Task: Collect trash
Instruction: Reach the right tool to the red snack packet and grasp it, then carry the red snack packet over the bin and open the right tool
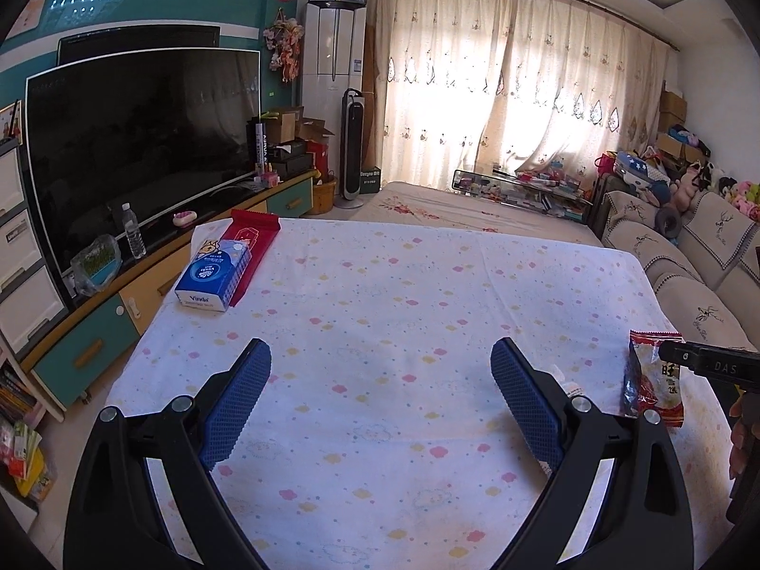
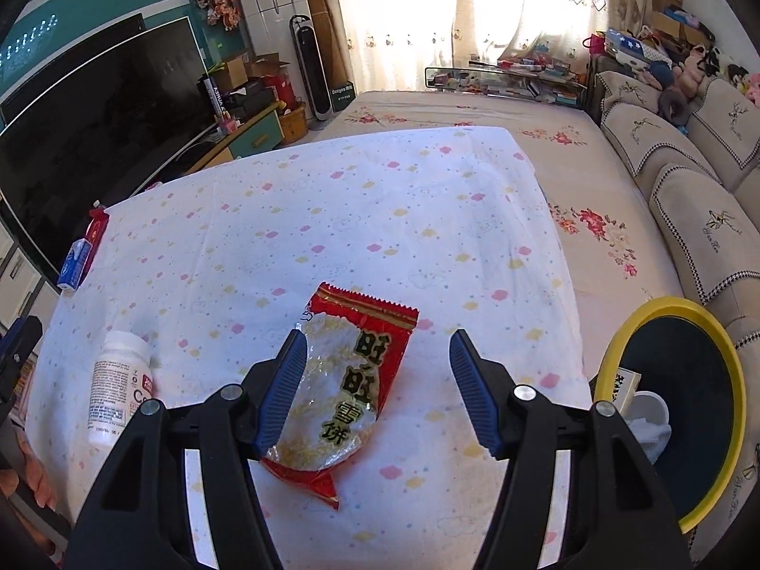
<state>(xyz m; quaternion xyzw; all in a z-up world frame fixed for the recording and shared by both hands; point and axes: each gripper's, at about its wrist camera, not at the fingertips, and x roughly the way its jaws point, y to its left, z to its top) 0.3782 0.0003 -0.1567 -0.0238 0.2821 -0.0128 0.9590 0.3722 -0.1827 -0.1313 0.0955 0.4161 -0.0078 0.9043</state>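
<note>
A red snack wrapper (image 2: 349,382) lies flat on the cloth-covered table (image 2: 380,218), between the open fingers of my right gripper (image 2: 373,389), nearer the left finger. It also shows in the left wrist view (image 1: 650,375), beside the right gripper's tip (image 1: 703,361). A white pill bottle (image 2: 118,387) lies on its side to the left. My left gripper (image 1: 380,394) is open and empty above bare cloth. A yellow-rimmed bin (image 2: 617,351) stands right of the table, with trash inside.
A blue tissue pack (image 1: 213,275) rests on a red packet (image 1: 254,242) at the table's far left corner. A TV (image 1: 142,152) and cabinet stand to the left. A sofa (image 2: 688,199) runs along the right, a bed beyond.
</note>
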